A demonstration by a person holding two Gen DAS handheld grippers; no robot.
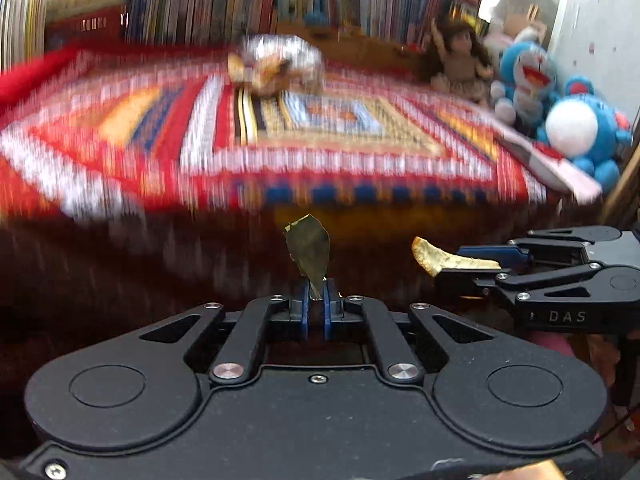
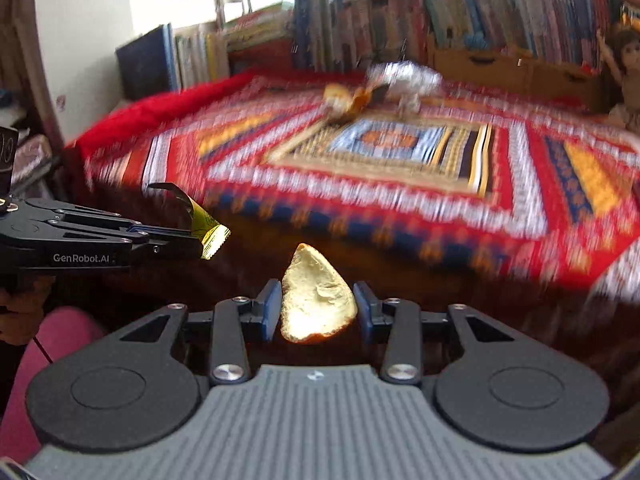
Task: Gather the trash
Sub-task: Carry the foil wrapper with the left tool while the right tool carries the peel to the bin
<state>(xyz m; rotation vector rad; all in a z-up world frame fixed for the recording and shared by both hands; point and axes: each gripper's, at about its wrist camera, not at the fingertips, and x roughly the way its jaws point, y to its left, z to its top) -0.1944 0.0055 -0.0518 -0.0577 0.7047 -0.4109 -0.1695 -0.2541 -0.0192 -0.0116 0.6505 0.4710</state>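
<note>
Left wrist view, closest: the left gripper (image 1: pixel 316 300) is pinched tight on a thin dark wrapper scrap (image 1: pixel 309 254). The scrap stands straight up out of the blue pads, long way up and down.
Right wrist view, closest: the right gripper (image 2: pixel 318 312) grips a pale peel piece (image 2: pixel 316 300) between its two blue pads. The piece is shaped like a teardrop, pointy end away from the camera, toward the blanket, long way running front to back.
Side by side: both grippers hang in front of the blanket (image 1: pixel 280 128), past its near edge, and they are near each other.
On the blanket: more trash, a crinkly silver wrapper (image 1: pixel 288 54) with some brown bits (image 1: pixel 264 76), lies on the far side of the blanket. It is blurry, so I cannot tell what the bits are.
Behind the blanket: a row of books (image 1: pixel 208 4), and a doll (image 1: pixel 460 64) and blue plush toys (image 1: pixel 560 108) beside the blanket's right edge.
Step now: I think both pieces are picked up and being carried.
Next move: find a bin or bag, which I cannot see, let go over it, then come back for the pile on the blanket.
</note>
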